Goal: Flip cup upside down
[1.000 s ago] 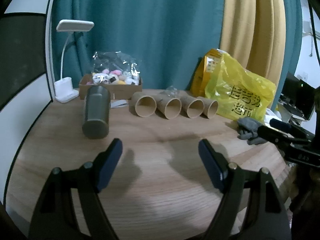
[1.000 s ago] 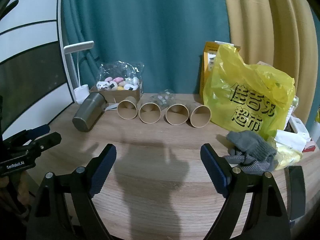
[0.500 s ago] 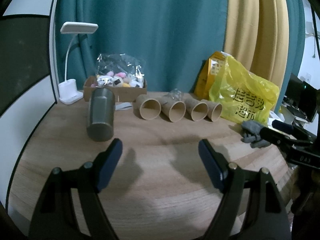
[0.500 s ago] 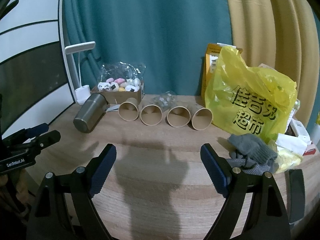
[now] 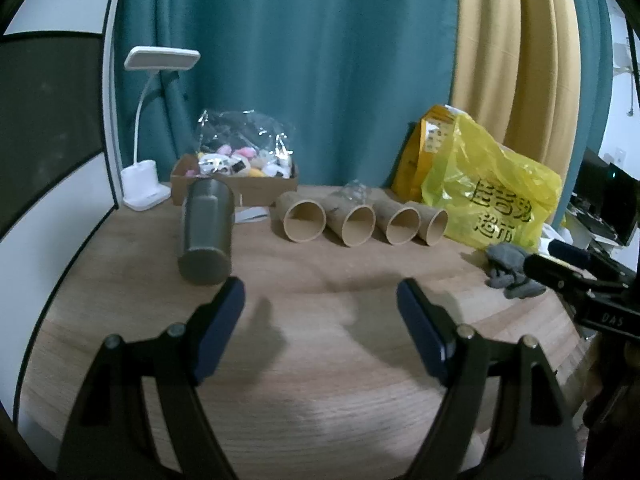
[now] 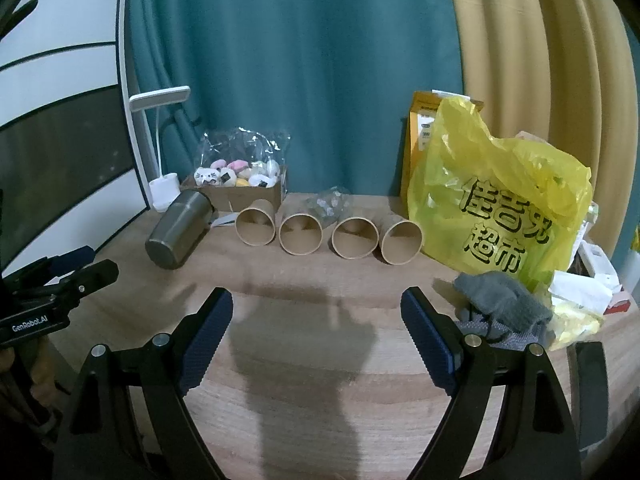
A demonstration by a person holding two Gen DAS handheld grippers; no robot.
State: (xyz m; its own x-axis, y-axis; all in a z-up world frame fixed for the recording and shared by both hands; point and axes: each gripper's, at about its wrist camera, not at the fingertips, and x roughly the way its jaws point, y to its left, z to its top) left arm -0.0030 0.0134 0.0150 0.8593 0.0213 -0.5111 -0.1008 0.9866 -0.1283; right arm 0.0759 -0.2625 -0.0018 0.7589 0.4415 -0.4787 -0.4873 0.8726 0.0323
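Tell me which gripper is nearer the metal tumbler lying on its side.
Left. The left gripper hangs open just short of the metal tumbler, whose base sits by its left finger. The right gripper, also open, is farther back, with the tumbler off to its left.

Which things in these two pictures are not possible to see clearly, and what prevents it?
- Metal cup: its mouth points away in both views, so the inside is hidden.
- Clear bag behind the paper cups: contents too small and partly covered.
- Items right of the yellow bag: cut off by the right wrist view's edge.
- Cardboard box: its lower front is covered by the metal cup in the left wrist view.
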